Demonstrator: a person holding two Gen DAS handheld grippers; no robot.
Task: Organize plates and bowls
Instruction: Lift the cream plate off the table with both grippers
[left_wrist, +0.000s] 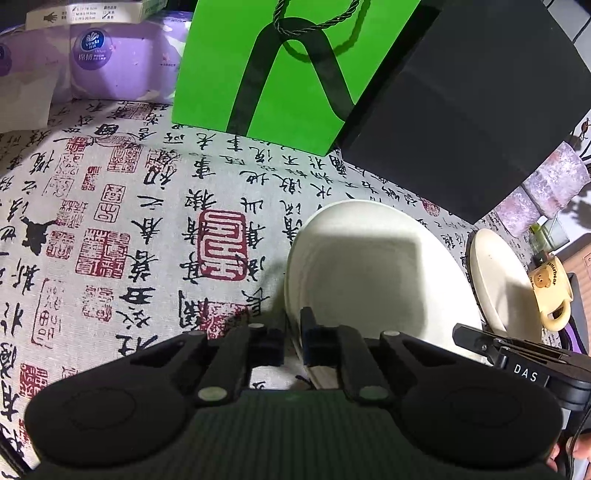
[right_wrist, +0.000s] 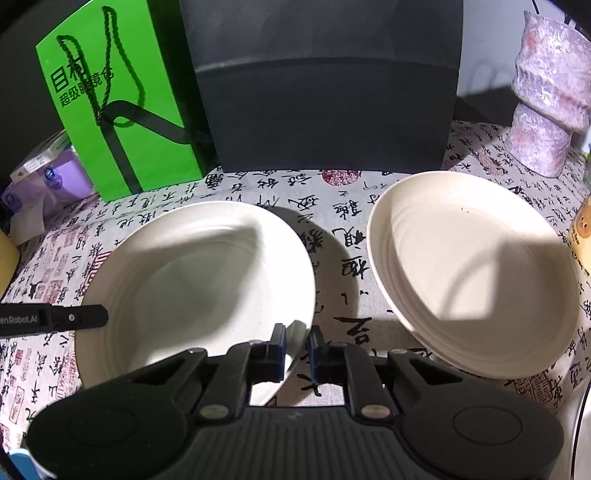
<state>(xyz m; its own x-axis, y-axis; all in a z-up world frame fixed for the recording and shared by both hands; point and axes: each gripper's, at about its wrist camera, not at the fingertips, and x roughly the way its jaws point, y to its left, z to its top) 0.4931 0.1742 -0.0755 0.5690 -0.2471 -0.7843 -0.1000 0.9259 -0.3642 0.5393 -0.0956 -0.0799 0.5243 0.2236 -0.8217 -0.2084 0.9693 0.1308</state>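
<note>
Gripping opposite near edges of the left plate (right_wrist: 192, 280), just left of the second plate (right_wrist: 476, 273) on the calligraphy cloth (left_wrist: 147, 206). Left gripper (left_wrist: 293, 345) and right gripper (right_wrist: 297, 349) each pinch its rim. Best lifted level, both hands together, then lowered centred onto the second plate.

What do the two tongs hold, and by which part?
Both tongs grip the left plate by its rim: left tongs on its left edge, right tongs on its near right edge.

Cream-white plate (right_wrist: 192, 280), second cream plate (right_wrist: 476, 273), grey cloth (left_wrist: 147, 206) with black calligraphy and red seals, bright green bag (left_wrist: 266, 74) with black stripe, black box (right_wrist: 325, 92), mottled pink-purple vase (right_wrist: 546, 96), yellow mug (left_wrist: 552, 295) with brown bear
</note>
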